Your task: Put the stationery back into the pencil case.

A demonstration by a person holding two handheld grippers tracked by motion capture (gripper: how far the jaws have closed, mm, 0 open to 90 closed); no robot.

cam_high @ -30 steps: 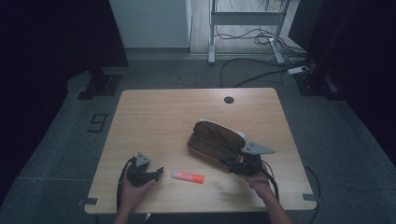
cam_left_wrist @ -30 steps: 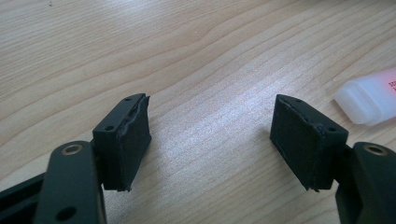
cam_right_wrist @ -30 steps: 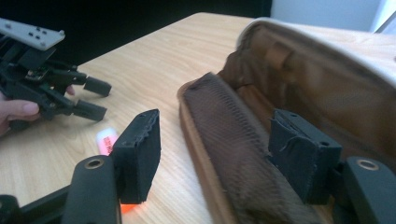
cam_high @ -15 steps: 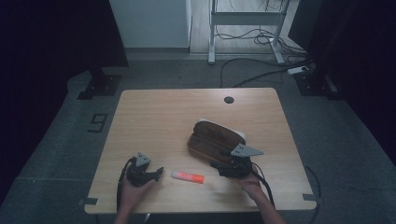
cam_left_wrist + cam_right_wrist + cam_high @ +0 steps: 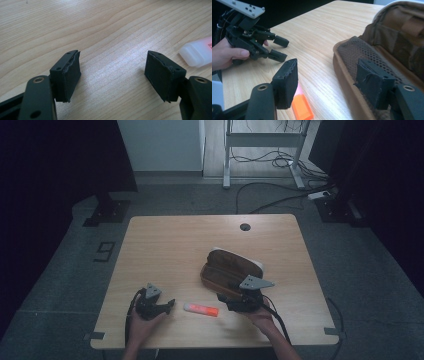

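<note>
Pouch (image 5: 231,270), brown and unzipped, lies open on the wooden table (image 5: 170,245) in the high view, touching the far side of the right gripper (image 5: 231,304), which a hand (image 5: 260,317) holds at the near edge. A small tube (image 5: 201,309) with an orange end lies just to the left of that gripper, between it and the left gripper (image 5: 169,306). The left gripper rests on the table in the person's other hand (image 5: 142,322), its jaws pointing toward the tube and parted.

In the left gripper view, the left gripper (image 5: 112,72) has its two black jaws spread wide with nothing but bare wood grain between them. The tube's translucent white end (image 5: 197,51) lies beyond and to the right of the right-hand jaw, apart from it.

In the right gripper view, the right gripper (image 5: 332,77) is also wide open and holds nothing. Its right-hand jaw stands over the pouch's mesh inner pocket (image 5: 362,57), and the pouch's rim runs up between the two jaws. The orange end of the tube (image 5: 302,107) lies on the table just beside the left-hand jaw. Farther off to the upper left, the left gripper (image 5: 279,48) sits in its hand (image 5: 227,53) with its jaws apart.
</note>
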